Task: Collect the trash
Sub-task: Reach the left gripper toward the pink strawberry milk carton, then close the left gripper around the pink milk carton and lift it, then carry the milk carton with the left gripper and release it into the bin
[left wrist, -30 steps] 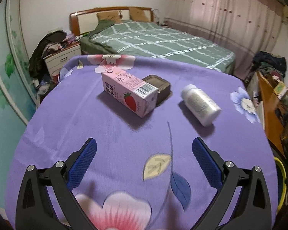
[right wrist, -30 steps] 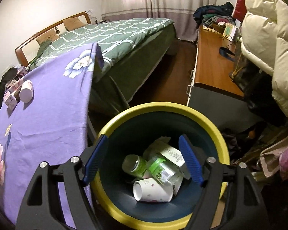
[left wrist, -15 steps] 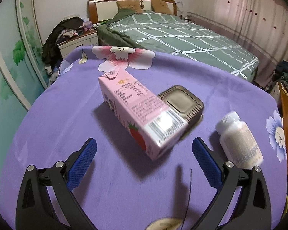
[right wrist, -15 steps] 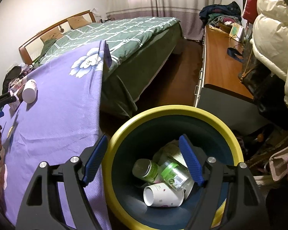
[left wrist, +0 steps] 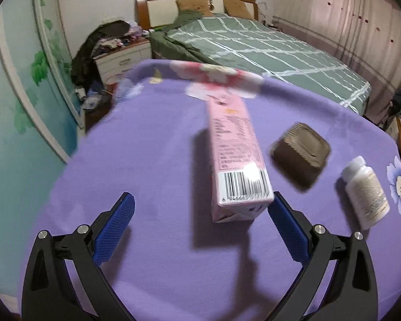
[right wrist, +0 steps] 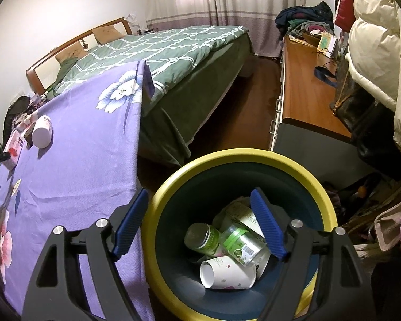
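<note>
A pink milk carton (left wrist: 236, 157) lies on the purple flowered cloth (left wrist: 152, 160), its barcode end toward me. My left gripper (left wrist: 200, 211) is open, and the carton's near end sits just ahead of the blue pads, closer to the right one. A brown ridged tub (left wrist: 302, 152) and a white bottle (left wrist: 366, 190) lie to the right. My right gripper (right wrist: 199, 208) hangs open and empty over a yellow-rimmed bin (right wrist: 189, 171) that holds a paper cup (right wrist: 227, 272), a green-labelled bottle (right wrist: 243, 243) and other trash. The carton (right wrist: 14, 144) and white bottle (right wrist: 42, 131) also show far left.
A bed with a green checked cover (left wrist: 259, 45) stands behind the table. A wooden desk (right wrist: 304, 93) with a dark bag (right wrist: 361, 109) and a white padded coat (right wrist: 379, 40) sits right of the bin. A cluttered nightstand (left wrist: 120, 56) is at the back left.
My left gripper has moved forward toward the pink carton, which now lies lengthwise just ahead of the pads. The right gripper has drifted slightly over the bin.
</note>
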Available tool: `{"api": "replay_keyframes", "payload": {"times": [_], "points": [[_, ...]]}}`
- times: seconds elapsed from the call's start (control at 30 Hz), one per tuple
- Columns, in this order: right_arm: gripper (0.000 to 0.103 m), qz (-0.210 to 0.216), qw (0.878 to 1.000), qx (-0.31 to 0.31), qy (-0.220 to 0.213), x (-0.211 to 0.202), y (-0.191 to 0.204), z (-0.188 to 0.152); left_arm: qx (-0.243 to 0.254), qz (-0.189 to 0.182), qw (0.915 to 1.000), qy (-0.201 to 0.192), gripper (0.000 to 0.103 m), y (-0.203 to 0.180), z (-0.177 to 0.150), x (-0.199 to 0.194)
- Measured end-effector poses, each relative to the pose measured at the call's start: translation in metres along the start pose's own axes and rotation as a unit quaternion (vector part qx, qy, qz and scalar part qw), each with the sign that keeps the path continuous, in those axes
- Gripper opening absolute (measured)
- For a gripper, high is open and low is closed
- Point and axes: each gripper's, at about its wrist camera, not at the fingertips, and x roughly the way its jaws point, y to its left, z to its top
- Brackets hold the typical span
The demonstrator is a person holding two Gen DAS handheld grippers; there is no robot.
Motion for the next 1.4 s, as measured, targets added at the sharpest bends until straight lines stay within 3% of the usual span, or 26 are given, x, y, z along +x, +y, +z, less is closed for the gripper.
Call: {"api": "replay_keyframes", "payload": {"times": [0.07,0.17,0.43,0.53,0.77,0.9,1.03,1.2,1.33,1.4], "points": [[0.075,0.004,1.0,-0.001,-0.001,0.0,0.003,0.0,-0.009,0.007,0.9999,-0.008,0.098,0.014,0.001,-0.006],[0.075,0.009,1.0,-0.004,0.0,0.001,0.008,0.0,-0.011,-0.011,0.9999,-0.002,0.098,0.022,0.004,-0.006],[0.075,0.007,1.0,-0.008,0.003,0.002,0.011,0.001,0.006,-0.017,0.9997,0.018,0.097,0.002,0.032,0.018],[0.075,0.005,1.0,-0.006,0.003,0.002,0.008,0.001,0.018,-0.011,0.9988,0.044,0.084,-0.006,0.046,0.034],[0.075,0.007,1.0,-0.001,0.007,0.005,0.004,-0.001,0.049,-0.018,0.9952,0.083,0.065,-0.013,0.065,0.051],[0.075,0.011,1.0,-0.006,0.008,0.005,0.007,-0.002,0.066,-0.037,0.9924,0.097,0.04,-0.018,0.066,0.054],[0.075,0.011,1.0,-0.005,0.006,0.002,0.005,-0.003,0.089,-0.054,0.9912,0.082,0.038,-0.024,0.059,0.036],[0.075,0.01,1.0,-0.002,0.004,-0.003,0.0,-0.005,0.123,-0.09,0.9871,0.05,0.038,-0.03,0.036,-0.013],[0.075,0.004,1.0,0.002,0.002,-0.007,-0.006,-0.008,0.16,-0.122,0.9792,0.027,0.038,-0.045,0.012,-0.063],[0.075,0.002,1.0,0.005,0.002,-0.009,-0.011,-0.011,0.186,-0.147,0.9713,0.019,0.038,-0.061,-0.005,-0.09]]}}
